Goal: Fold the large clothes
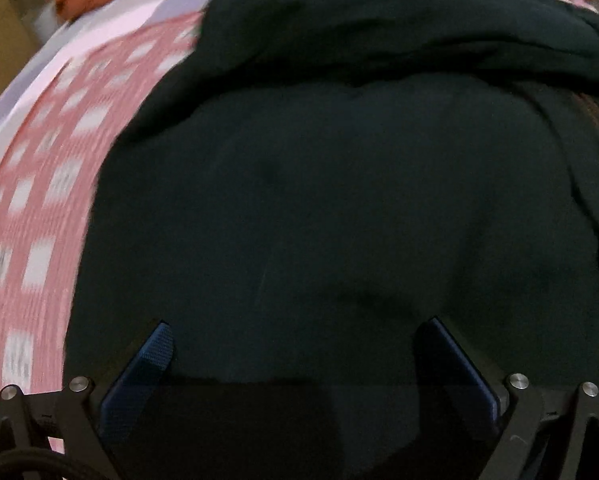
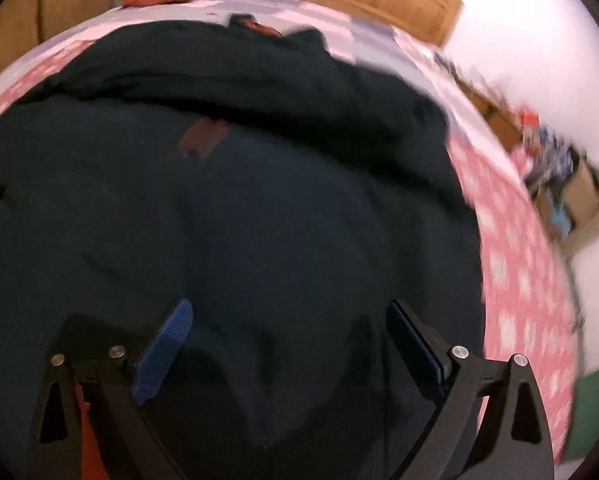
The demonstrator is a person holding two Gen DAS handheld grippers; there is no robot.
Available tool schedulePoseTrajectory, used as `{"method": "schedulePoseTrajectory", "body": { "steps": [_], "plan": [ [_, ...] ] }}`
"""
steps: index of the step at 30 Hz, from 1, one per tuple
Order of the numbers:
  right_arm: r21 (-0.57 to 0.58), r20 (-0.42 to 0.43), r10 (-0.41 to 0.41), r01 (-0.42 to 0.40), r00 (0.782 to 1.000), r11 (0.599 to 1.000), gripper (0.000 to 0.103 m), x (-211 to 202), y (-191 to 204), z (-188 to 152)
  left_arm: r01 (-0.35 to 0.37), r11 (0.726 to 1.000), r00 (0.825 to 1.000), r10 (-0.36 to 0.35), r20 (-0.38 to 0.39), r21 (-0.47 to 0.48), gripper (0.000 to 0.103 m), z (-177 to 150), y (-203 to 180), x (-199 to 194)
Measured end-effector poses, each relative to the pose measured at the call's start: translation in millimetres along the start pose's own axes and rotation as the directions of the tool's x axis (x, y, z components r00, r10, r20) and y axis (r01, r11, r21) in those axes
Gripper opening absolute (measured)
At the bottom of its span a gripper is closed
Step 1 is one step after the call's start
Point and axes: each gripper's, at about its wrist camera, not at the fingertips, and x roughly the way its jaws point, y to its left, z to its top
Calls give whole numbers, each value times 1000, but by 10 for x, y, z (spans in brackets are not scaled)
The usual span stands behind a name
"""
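Pink checked bedding [image 1: 39, 208] covers the bed, and the dark garment [image 1: 319, 200] lies spread across it, a thick fold bunched along its far side. Above the garment's near part, the left gripper [image 1: 299, 344] and right gripper [image 2: 291, 320] hover with jaws wide apart, holding nothing. A good fold likely needs both to pinch the garment's near edge evenly.

Both hand-held grippers [image 1: 297, 338] [image 2: 291, 320] agape.
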Motion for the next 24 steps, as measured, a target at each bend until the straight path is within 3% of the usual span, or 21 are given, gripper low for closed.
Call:
{"method": "schedulePoseTrajectory", "body": {
  "steps": [2,5,8,11,15,18,22,24],
  "plan": [
    [117,-36,-46,50,998,992,99,-6,-492,-217,-39,997,999,39,-16,-59,103,-120,172,-52],
    [117,-30,-9,13,1000,993,99,-136,-672,-404,-89,990,995,85,-42,-105,103,-293,297,-158],
    [20,13,-64,64,998,998,99,-369,-410,-417,-81,986,997,78,-27,-145,103,-445,252,-368],
    [-16,57,48,-47,997,999,99,-625,-69,-514,-31,995,999,33,16,-99,103,-588,-13,-573],
    [-125,14,109,-106,994,986,99,-760,415,-896,-9,1000,1000,9,17,18,103,-826,-257,-673],
    [-33,-6,48,-48,999,998,99,-767,147,-1200,-2,999,1000,2,16,45,103,-1085,-137,-680],
    [162,-62,-44,54,997,985,99,-856,-405,-1558,-23,999,1000,23,4,-50,103,-1303,310,-723],
    [151,-86,-131,143,988,978,99,-938,-457,-1678,-42,996,999,42,0,-85,103,-1422,480,-769]
  ]
}}
